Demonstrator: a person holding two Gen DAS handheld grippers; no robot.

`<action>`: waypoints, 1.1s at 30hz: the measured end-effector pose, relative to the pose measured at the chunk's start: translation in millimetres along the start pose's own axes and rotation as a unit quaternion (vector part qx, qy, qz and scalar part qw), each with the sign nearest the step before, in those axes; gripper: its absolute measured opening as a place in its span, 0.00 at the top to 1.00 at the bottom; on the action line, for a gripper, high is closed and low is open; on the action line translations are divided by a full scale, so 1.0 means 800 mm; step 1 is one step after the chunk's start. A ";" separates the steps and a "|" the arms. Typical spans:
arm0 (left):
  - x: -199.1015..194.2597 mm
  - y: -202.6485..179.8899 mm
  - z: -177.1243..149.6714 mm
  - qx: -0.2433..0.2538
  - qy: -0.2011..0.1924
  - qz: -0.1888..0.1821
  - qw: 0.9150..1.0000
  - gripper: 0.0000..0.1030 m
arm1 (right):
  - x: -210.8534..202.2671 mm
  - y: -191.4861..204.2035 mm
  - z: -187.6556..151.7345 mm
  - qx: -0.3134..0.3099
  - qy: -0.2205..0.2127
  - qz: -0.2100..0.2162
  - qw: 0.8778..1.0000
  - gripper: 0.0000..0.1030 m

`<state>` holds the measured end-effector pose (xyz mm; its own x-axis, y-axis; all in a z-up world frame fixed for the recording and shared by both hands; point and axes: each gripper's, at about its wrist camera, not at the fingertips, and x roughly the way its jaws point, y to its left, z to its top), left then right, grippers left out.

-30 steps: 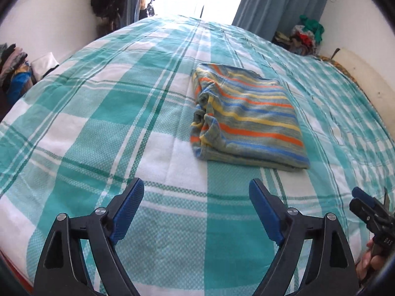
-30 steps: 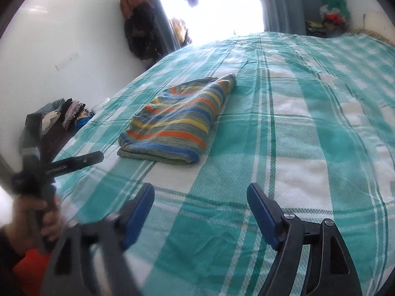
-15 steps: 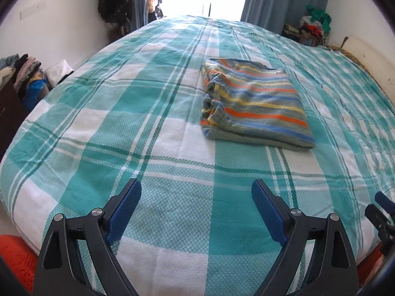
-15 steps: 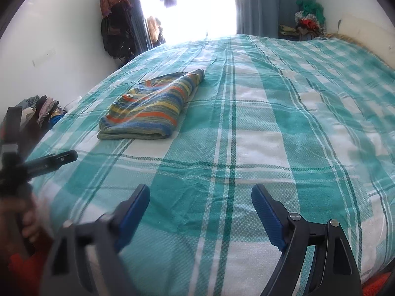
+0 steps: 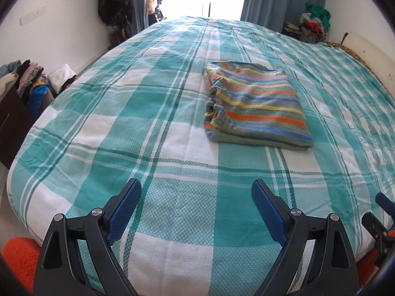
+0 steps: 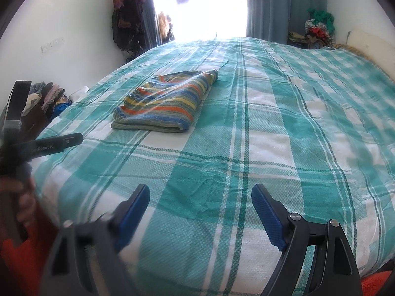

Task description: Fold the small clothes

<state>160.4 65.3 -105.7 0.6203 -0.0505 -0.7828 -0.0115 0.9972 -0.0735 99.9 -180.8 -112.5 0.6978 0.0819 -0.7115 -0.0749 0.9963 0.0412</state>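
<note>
A striped garment (image 5: pixel 254 106) in orange, yellow, blue and grey lies folded into a flat rectangle on the teal plaid bedspread (image 5: pixel 153 133). It also shows in the right wrist view (image 6: pixel 167 102). My left gripper (image 5: pixel 196 192) is open and empty, held over the bed's near edge, well short of the garment. My right gripper (image 6: pixel 200 197) is open and empty, also at the near edge, to the right of the garment. The left gripper's body (image 6: pixel 47 145) shows at the left of the right wrist view.
A clothes pile (image 5: pixel 27 81) lies on a dark cabinet at the left. Clothes hang on the wall (image 5: pixel 116 2) beside the bright doorway. Another clothes heap (image 5: pixel 313 24) sits at the back right by the curtain. An orange rug (image 5: pixel 19 259) lies below the bed's edge.
Both grippers have pulled back from the folded garment toward the bed's near edge. The garment has stayed put and both grippers have stayed open.
</note>
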 end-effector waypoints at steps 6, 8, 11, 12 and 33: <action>0.038 0.033 0.056 -0.051 0.024 -0.105 0.993 0.11 | 0.048 -0.026 0.035 0.037 0.026 0.045 0.998 0.18; 0.054 0.039 0.093 -0.064 0.018 -0.138 0.988 0.11 | 0.073 -0.046 0.065 0.065 0.028 0.057 0.996 0.18; 0.095 0.028 0.147 -0.060 0.033 -0.166 0.984 0.11 | 0.116 -0.068 0.123 0.106 0.029 0.085 0.990 0.18; 0.111 0.023 0.162 -0.055 0.037 -0.168 0.984 0.11 | 0.130 -0.072 0.142 0.118 0.026 0.099 0.988 0.18; 0.162 -0.025 0.237 -0.012 0.076 -0.199 0.977 0.86 | 0.282 -0.027 0.264 0.143 0.083 0.254 0.953 0.73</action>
<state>389.6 49.1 -88.7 0.4553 -0.4427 -0.7725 0.1874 0.8958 -0.4030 409.5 -178.9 -125.6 0.4992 0.5736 -0.6494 -0.1588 0.7974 0.5822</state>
